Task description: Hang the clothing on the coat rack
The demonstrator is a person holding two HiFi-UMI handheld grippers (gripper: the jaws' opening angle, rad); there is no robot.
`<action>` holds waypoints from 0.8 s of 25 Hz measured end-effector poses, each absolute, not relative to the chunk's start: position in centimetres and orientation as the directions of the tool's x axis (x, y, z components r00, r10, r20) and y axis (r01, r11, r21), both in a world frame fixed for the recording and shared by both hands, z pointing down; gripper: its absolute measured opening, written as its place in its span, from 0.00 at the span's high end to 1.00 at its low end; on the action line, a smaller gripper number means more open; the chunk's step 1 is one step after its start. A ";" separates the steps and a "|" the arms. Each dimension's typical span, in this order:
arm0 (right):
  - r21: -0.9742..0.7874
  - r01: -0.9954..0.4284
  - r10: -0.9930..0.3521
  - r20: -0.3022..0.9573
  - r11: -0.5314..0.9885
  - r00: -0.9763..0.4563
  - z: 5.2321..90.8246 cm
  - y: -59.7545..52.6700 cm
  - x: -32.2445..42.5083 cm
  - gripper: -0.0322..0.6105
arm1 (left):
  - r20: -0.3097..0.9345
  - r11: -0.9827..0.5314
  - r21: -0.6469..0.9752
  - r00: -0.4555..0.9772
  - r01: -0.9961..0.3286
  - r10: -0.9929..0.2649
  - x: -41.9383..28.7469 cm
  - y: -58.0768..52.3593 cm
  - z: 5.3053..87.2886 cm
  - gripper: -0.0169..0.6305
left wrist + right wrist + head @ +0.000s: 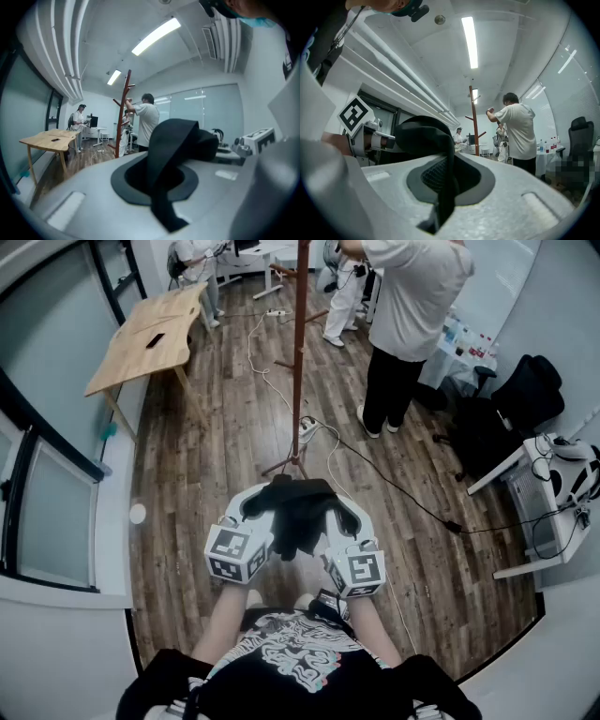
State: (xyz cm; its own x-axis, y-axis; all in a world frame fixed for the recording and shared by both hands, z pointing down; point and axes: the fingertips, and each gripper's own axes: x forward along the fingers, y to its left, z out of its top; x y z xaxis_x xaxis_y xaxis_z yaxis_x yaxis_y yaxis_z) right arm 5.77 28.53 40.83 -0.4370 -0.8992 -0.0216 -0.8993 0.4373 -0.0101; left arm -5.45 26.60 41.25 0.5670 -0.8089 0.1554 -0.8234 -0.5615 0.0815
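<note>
A black garment hangs bunched between my two grippers, just in front of my body. My left gripper is shut on its left part, and a black strip of fabric runs pinched through the closed jaws. My right gripper is shut on the right part, where the cloth is clamped the same way. The coat rack, a reddish-brown pole with short pegs, stands on the wooden floor straight ahead beyond the garment. It also shows as the coat rack and the coat rack in the gripper views.
A person in a white shirt stands right of the rack. A power strip and cables lie by the rack's base. A wooden table is at the far left, a black office chair and a white desk at the right.
</note>
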 end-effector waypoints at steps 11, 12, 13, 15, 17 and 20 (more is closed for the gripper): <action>-0.038 -0.897 -0.897 -0.048 0.441 -0.439 41.6 29.2 9.0 0.92 | 0.151 -0.574 0.076 0.579 -0.815 -0.802 -2.3 27.7 41.5 0.96; -0.040 -0.896 -0.897 -0.049 0.442 -0.440 41.5 29.3 9.3 0.93 | 0.149 -0.574 0.074 0.578 -0.816 -0.802 -2.0 27.7 41.4 0.96; -0.045 -0.894 -0.895 -0.049 0.446 -0.444 41.5 29.3 9.5 0.92 | 0.148 -0.572 0.073 0.577 -0.817 -0.803 -1.8 27.6 41.3 0.96; -0.052 -0.885 -0.886 -0.050 0.464 -0.461 41.5 29.4 9.8 0.93 | 0.147 -0.571 0.074 0.575 -0.818 -0.805 -1.2 27.6 41.1 0.96; -0.049 -0.881 -0.882 -0.046 0.471 -0.469 41.8 29.7 10.0 0.92 | 0.153 -0.575 0.075 0.579 -0.815 -0.801 -0.7 27.6 41.5 0.96; -0.065 -0.878 -0.880 -0.035 0.475 -0.473 42.2 29.8 10.3 0.92 | 0.161 -0.570 0.082 0.576 -0.817 -0.802 -0.6 27.5 41.9 0.96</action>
